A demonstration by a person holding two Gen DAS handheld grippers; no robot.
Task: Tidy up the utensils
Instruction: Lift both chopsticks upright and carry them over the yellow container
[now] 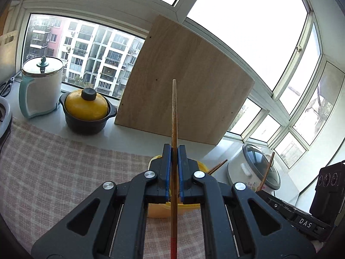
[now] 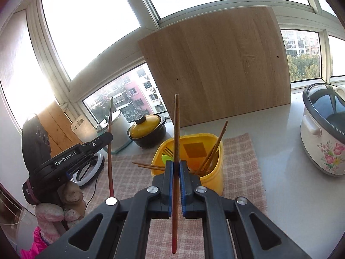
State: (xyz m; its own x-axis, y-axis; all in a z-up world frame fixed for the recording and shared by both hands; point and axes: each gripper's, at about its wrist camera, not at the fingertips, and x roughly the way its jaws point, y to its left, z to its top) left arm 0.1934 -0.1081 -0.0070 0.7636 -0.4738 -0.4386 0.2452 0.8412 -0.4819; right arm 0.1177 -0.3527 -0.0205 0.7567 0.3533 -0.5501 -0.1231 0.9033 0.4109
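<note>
the left gripper [image 1: 174,149] is pinching a chopstick [image 1: 174,116] pointing to 12 o'clock; the right gripper [image 2: 176,164] is pinching another chopstick [image 2: 176,129], the yellow bin [image 2: 212,168] sitting just beyond at 1 o'clock.

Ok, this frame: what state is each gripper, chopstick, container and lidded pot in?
Left gripper: shut on a chopstick.
Right gripper: shut on a second chopstick.
Yellow holder: upright, open-topped, chopsticks and a fork inside.
Yellow-lidded pot: lid on.
Rice cooker: lid closed.
Kettle: lid on.
Wooden board: leaning against the window.
</note>
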